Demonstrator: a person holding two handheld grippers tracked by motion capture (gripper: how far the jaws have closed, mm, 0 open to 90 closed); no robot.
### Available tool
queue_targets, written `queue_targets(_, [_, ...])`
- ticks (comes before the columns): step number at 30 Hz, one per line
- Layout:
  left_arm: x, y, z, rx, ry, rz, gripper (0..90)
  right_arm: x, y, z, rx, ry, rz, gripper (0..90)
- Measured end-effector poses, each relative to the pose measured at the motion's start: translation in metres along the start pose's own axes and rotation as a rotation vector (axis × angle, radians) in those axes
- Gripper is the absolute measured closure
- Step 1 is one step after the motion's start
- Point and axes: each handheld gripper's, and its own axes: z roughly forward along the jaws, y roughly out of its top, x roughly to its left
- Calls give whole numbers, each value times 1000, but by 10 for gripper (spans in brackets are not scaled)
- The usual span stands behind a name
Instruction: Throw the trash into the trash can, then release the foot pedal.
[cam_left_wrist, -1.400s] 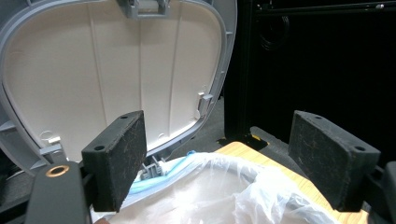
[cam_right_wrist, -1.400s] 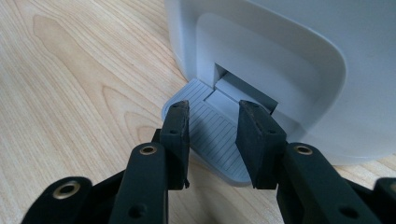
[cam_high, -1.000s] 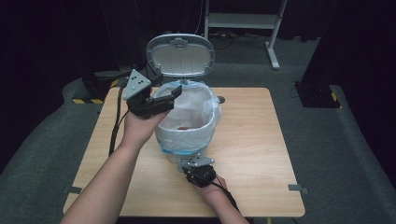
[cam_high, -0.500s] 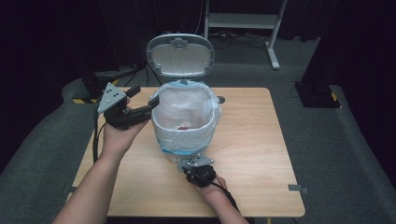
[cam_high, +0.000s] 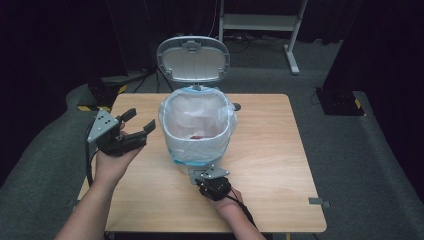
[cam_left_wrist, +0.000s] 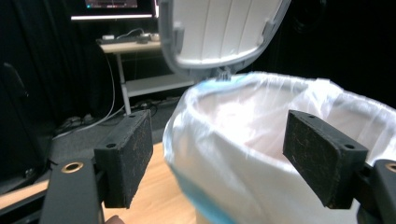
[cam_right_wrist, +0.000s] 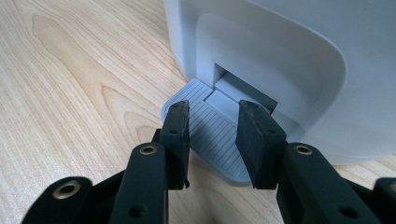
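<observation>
Room: dark curtains all round, grey carpet, white desk frame (cam_high: 260, 22) at the back.
Worktop: light wood worktop (cam_high: 280, 150), 1 pedal bin on it, nothing else I can make out.
Bin: white pedal bin (cam_high: 197, 132) stands mid-worktop, toward the far edge; lid (cam_high: 193, 59) tipped up and back, fully raised.
Liner: clear-white plastic bag (cam_high: 225, 125) folded over the rim, blue band lower down; something reddish inside at the bottom, too small to tell what.
Pedal: grey ribbed pedal (cam_right_wrist: 212, 133) sticks out at the bin's near foot.
Right claw: right claw (cam_right_wrist: 212, 137) sits low over the pedal, jaws part-closed with a gap, 1 either side above the ribbed face; contact with it not clear.
Left claw: left claw (cam_high: 137, 125) held up just left of the bin, aimed at the bag rim, jaws spread wide, nothing between them.
</observation>
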Motion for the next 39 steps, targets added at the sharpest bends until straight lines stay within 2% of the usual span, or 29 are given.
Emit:
queue_targets(3, [4, -14, -4, 19, 14, -5, 245, 0, 0, 0, 0, 0, -1, 644])
queue_targets(4, [7, -24, -6, 41, 14, -22, 245, 0, 0, 0, 0, 0, 0, 644])
queue_targets(5, [7, -24, -6, 41, 14, -22, 244, 0, 0, 0, 0, 0, 0, 644])
queue_targets(10, [11, -50, -11, 97, 15, -41, 237, 0, 0, 0, -1, -1, 0, 644])
queue_targets(12, [14, -67, -12, 130, 14, -63, 236, 0, 0, 0, -1, -1, 0, 644])
queue_targets(13, [14, -67, -12, 130, 14, -63, 235, 0, 0, 0, -1, -1, 0, 644])
queue_targets(18, [17, -96, -12, 189, 16, -95, 235, 0, 0, 0, -1, -1, 1, 644])
queue_targets(19, [17, -96, -12, 189, 16, -95, 235, 0, 0, 0, -1, -1, 1, 644])
queue_targets(25, [14, -122, -9, 253, 11, -104, 235, 0, 0, 0, -1, -1, 1, 644])
queue_targets(29, [9, -144, -7, 318, 22, -96, 235, 0, 0, 0, 0, 0, 1, 645])
queue_targets(33, [6, -168, -3, 419, 30, -90, 216, 0, 0, 0, -1, -1, 2, 645])
queue_targets(37, [2, -184, 0, 495, 57, -42, 204, 0, 0, 0, -1, -1, 3, 645])
queue_targets(39, [-1, -192, 1, 522, 54, -23, 203, 0, 0, 0, -1, -1, 3, 645])
